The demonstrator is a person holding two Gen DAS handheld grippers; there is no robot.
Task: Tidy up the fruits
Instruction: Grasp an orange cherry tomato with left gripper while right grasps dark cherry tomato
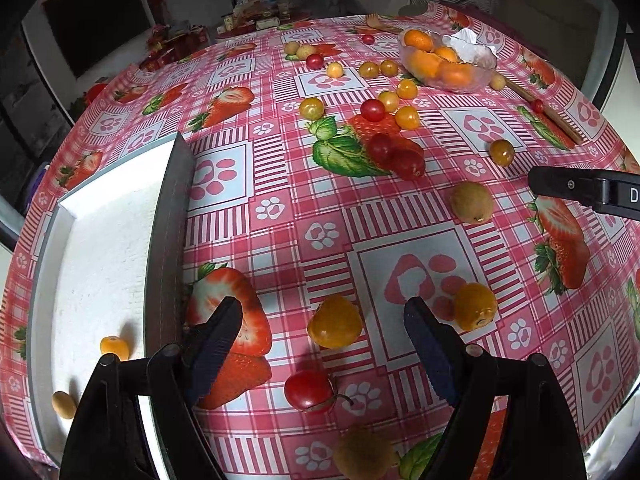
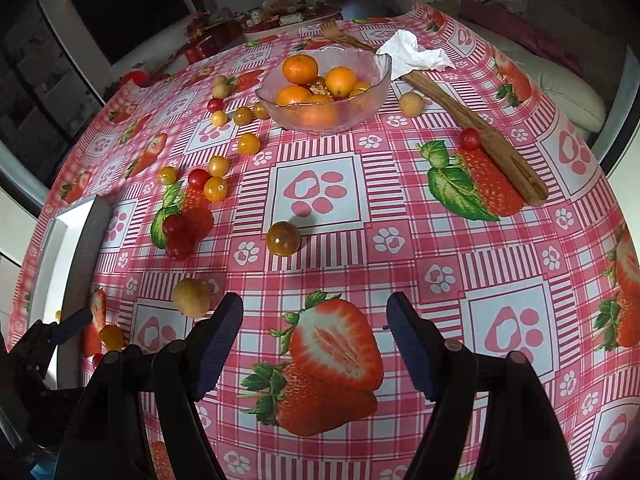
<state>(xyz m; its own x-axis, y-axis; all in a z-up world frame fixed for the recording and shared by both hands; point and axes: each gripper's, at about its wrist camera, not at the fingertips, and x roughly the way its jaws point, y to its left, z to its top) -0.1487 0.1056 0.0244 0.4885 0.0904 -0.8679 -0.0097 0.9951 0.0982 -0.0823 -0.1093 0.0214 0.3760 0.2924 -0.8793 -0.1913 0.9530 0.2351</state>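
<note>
Pink checked oilcloth printed with strawberries and paw marks covers the surface. From the left wrist view, the left tongs stand wide open and hold nothing; an orange pear-shaped fruit lies on the cloth between the tips, touching neither. Nearer the camera than that fruit sits a red cherry tomato, and to its right, just beside the right-hand finger, an orange kumquat. Left of it lies a white tray with a dark rim, holding 1 small orange fruit and 1 tan one. Beyond it are a brown kiwi, scattered red and yellow tomatoes, and a glass bowl of mandarins.

From the right wrist view, the right tongs are also spread wide and empty, above a printed strawberry. Taking the glass bowl as landmark: crumpled tissue touches its right rim, a wooden fork runs behind and to its right, loose tomatoes lie to its left, and a brownish tomato sits well in front of it.
</note>
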